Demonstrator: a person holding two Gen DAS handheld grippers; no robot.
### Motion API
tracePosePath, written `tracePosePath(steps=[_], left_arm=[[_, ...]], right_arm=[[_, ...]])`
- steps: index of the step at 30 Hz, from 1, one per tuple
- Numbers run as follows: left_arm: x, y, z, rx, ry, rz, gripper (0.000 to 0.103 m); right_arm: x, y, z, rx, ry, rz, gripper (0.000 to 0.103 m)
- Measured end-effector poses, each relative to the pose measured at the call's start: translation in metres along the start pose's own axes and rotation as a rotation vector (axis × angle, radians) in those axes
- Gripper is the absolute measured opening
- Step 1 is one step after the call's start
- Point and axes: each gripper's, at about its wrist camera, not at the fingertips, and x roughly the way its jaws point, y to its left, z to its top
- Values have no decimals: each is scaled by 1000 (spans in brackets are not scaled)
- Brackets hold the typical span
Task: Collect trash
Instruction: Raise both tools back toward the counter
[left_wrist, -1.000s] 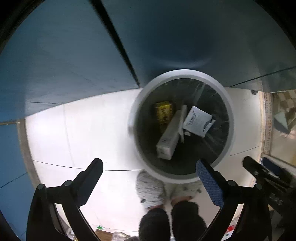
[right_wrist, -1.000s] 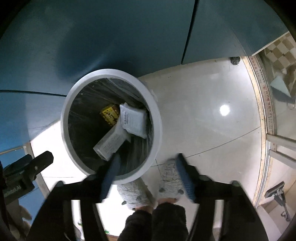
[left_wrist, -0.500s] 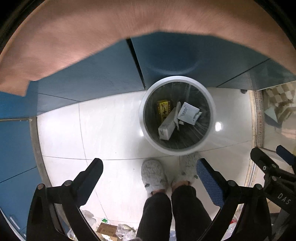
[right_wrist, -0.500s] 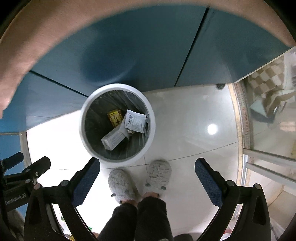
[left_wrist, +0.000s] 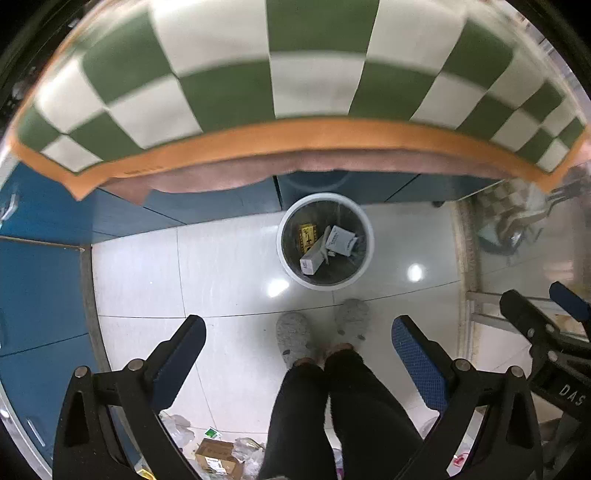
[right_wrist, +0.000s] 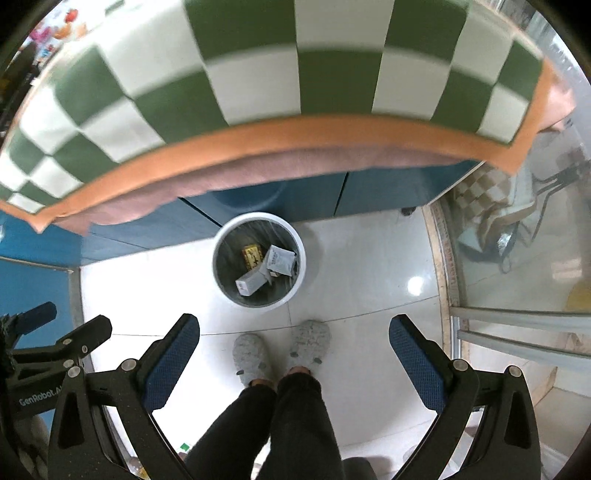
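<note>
A white round trash bin (left_wrist: 364, 236) stands on the pale floor far below; it also shows in the right wrist view (right_wrist: 301, 258). Inside lie a long white box (left_wrist: 312, 254), a yellow packet (left_wrist: 307, 233) and a white pouch (left_wrist: 341, 240); the same box (right_wrist: 251, 282), packet (right_wrist: 253, 255) and pouch (right_wrist: 280, 260) show in the right wrist view. My left gripper (left_wrist: 297, 328) is open and empty, high above the floor. My right gripper (right_wrist: 293, 328) is open and empty too.
A table with a green-and-white checked cloth (left_wrist: 295, 81) with an orange border fills the top of both views (right_wrist: 295, 74). Blue cabinet fronts (left_wrist: 44, 288) stand behind the bin. The person's legs and grey slippers (left_wrist: 293, 338) are below. Loose wrappers and a small carton (left_wrist: 218, 456) lie on the floor.
Both grippers have risen well above the bin, which now looks much smaller. The checked tablecloth has come into view at the top. The right gripper went from narrowly to wide open.
</note>
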Motion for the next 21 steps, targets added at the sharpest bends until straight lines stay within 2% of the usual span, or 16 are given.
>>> tracePosePath(steps=[6, 8, 12, 16, 21], left_arm=[[-74, 7, -12, 2, -62, -20, 103], [-88, 8, -14, 1, -78, -8, 103], [-132, 15, -13, 1, -175, -4, 103], [-168, 18, 6, -14, -283, 36, 103], [-203, 23, 48, -63, -417, 147, 103]], right_arm=[[-85, 14, -11, -24, -31, 11, 103], [-107, 19, -15, -28, -43, 10, 103], [-147, 25, -18, -18, -87, 35, 103], [-182, 21, -6, 31, -147, 107, 103], [-210, 11, 40, 101, -219, 181, 103]])
